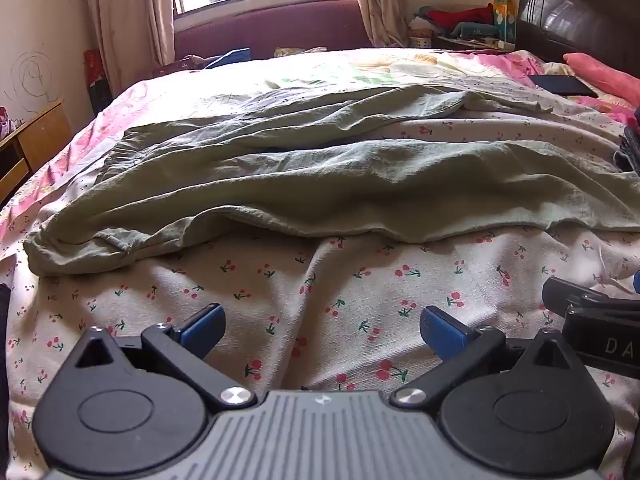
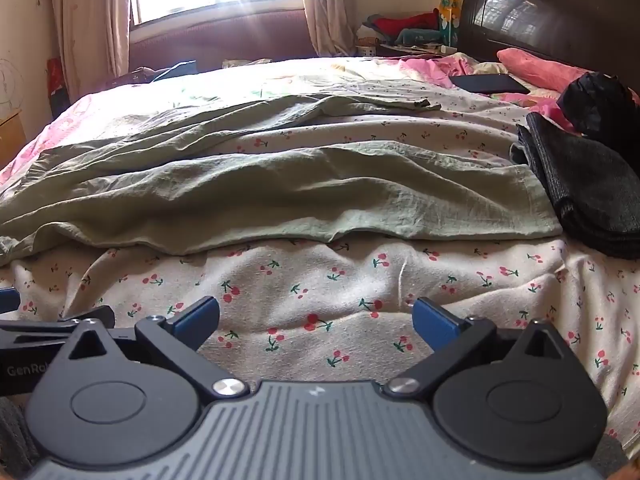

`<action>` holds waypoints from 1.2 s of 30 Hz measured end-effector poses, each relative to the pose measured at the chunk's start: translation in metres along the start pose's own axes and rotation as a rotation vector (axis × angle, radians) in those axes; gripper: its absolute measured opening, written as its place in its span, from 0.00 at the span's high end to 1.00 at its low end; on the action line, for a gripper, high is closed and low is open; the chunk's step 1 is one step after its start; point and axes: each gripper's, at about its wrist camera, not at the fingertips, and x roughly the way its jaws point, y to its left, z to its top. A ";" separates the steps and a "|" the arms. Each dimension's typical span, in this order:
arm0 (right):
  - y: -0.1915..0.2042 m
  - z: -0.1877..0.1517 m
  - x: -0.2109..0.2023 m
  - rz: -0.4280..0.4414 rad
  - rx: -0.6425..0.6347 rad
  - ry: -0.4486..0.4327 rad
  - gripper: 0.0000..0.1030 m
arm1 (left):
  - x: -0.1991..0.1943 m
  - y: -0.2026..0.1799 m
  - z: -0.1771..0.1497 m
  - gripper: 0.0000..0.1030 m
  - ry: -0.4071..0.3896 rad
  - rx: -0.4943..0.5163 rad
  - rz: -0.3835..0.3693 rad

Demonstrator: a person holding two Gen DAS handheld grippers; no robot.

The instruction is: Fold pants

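Light green pants (image 1: 320, 184) lie spread across the bed, waist to the left and both legs running to the right; they also show in the right wrist view (image 2: 280, 192). The near leg's hem (image 2: 532, 200) ends by a dark folded garment. My left gripper (image 1: 322, 330) is open and empty, over the cherry-print sheet just short of the pants' near edge. My right gripper (image 2: 316, 318) is open and empty, also short of that edge, to the right of the left one. Part of the right gripper (image 1: 592, 312) shows at the left view's right edge.
A dark grey folded garment (image 2: 588, 192) and a black bundle (image 2: 600, 100) lie right of the pants. A black phone or tablet (image 2: 488, 83) and a pink pillow (image 2: 536, 68) are near the dark headboard (image 2: 552, 8). A wooden cabinet (image 1: 32, 140) stands at the left.
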 end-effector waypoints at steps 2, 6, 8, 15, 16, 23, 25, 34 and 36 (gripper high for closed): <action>0.000 0.000 0.000 -0.003 -0.003 -0.002 0.01 | 0.000 0.000 0.000 0.00 -0.004 0.001 -0.001; 0.000 -0.001 0.001 -0.002 -0.002 -0.001 0.01 | 0.000 0.001 0.001 0.00 -0.006 -0.001 -0.005; 0.000 -0.001 0.001 -0.002 -0.002 -0.002 0.01 | 0.000 0.001 0.001 0.00 -0.009 0.000 -0.006; 0.001 0.001 0.002 -0.003 -0.002 0.002 0.01 | 0.002 0.000 -0.001 0.00 0.015 -0.002 0.001; -0.001 -0.001 0.005 -0.003 -0.002 0.004 0.01 | 0.002 0.000 -0.001 0.00 0.017 -0.002 0.000; 0.000 -0.001 0.003 -0.004 -0.004 0.007 0.01 | 0.005 -0.001 -0.001 0.00 0.020 0.001 0.002; 0.000 -0.001 0.003 -0.004 -0.003 0.006 0.01 | 0.005 -0.001 -0.001 0.00 0.020 0.001 0.002; 0.000 -0.001 0.004 -0.005 -0.004 0.009 0.01 | 0.005 -0.001 0.000 0.00 0.024 0.002 0.006; 0.000 -0.001 0.004 -0.007 -0.005 0.009 0.01 | 0.005 -0.002 0.000 0.00 0.027 0.003 0.006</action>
